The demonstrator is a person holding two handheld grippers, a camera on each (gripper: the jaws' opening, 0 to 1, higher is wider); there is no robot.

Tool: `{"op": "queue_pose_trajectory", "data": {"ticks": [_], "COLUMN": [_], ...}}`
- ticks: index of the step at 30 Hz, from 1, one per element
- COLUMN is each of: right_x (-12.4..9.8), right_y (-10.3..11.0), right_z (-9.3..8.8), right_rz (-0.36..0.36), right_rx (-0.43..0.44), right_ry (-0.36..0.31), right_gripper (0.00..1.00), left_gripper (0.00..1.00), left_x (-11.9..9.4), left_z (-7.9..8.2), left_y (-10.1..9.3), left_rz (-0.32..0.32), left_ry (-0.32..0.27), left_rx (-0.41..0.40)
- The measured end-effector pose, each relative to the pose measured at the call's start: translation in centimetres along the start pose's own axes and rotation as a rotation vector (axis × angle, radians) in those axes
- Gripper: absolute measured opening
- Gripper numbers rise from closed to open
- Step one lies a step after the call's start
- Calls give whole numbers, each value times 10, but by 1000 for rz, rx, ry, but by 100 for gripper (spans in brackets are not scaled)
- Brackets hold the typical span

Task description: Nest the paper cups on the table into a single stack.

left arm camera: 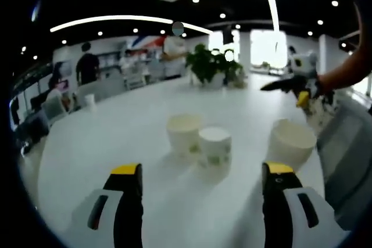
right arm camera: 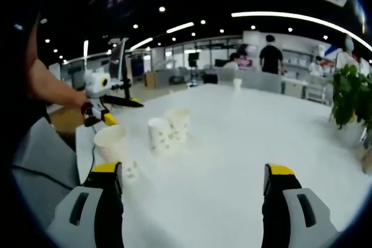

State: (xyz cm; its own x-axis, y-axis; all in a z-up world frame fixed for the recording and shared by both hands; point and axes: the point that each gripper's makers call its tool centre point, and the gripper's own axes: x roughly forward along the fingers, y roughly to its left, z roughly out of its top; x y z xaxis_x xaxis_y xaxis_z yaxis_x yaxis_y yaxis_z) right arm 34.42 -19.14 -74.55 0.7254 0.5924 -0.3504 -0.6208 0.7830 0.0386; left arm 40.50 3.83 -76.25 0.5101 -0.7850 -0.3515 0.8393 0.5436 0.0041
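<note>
Three paper cups stand on the white surface (left arm camera: pixel 116 143), and none is nested yet. In the left gripper view, the left gripper (left arm camera: pixel 200 187) hovers with its jaws wide apart and nothing between them. Just ahead of it, in line with the gap between the jaws, sit the upright cup (left arm camera: pixel 184 132) and the inverted cup (left arm camera: pixel 215 144), touching or nearly so. The upright one is mouth-up on the left; the inverted one, flat base showing on top, is slightly nearer and to the right. The third cup (left arm camera: pixel 289 142) lies off toward the right jaw, its mouth tipped toward the camera, so its long axis seems tilted, not plumb.

In the right gripper view, the right gripper (right arm camera: pixel 192 193) is likewise wide open and empty. The third cup (right arm camera: pixel 111 142) sits just ahead of its left jaw, with the inverted cup (right arm camera: pixel 160 136) and the upright cup (right arm camera: pixel 178 122) farther ahead and left of centre.

Judging by this, the right gripper is nearer the tilted third cup, while the left gripper is squarely lined up on the pair. The inverted cup would need turning over before it can nest.

A potted plant (left arm camera: pixel 210 65) stands well beyond the cups.
</note>
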Motion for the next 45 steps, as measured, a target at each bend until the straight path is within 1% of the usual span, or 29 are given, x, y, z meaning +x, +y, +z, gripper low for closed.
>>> {"op": "queue_pose_trajectory", "data": {"ticks": [7,11,18,21,23,25,27,30,35,39,42,44,45], "right_x": [0,1,3,3,2,2,1,0,1,2,3,3,3], "right_y": [-2,-2,0,1,2,3,5,8,11,11,12,13,13], "right_z": [-3,-2,0,-1,-3,-4,-4,-4,-4,-1,-1,-1,-1], "right_rz": [-8,-7,-5,-4,-4,-3,1,7,25,34,43,46,48], "right_rx": [11,12,16,17,21,26,24,20,16,-4,-17,-16,-15], "right_ry": [7,7,2,4,5,7,9,10,6,-3,4,9,10], "right_gripper": [100,100,100,100,100,100,100,100,100,100,100,100,100], "left_gripper": [75,71,67,62,60,57,53,50,48,47,42,36,37], "left_x": [26,33,46,51,56,60,62,66,69,72,73,73,73], "left_z": [2,1,-3,-1,0,0,0,1,2,3,2,3,3], "left_y": [-7,-10,-15,-18,-22,-24,-25,-27,-28,-29,-28,-29,-28], "left_rz": [-53,-75,-104,-120,-129,-137,-147,-159,-165,-168,-162,-167,-164], "left_ry": [-1,3,13,14,14,25,27,36,40,44,51,44,44], "left_rx": [11,8,8,5,10,11,8,19,21,27,49,42,45]}}
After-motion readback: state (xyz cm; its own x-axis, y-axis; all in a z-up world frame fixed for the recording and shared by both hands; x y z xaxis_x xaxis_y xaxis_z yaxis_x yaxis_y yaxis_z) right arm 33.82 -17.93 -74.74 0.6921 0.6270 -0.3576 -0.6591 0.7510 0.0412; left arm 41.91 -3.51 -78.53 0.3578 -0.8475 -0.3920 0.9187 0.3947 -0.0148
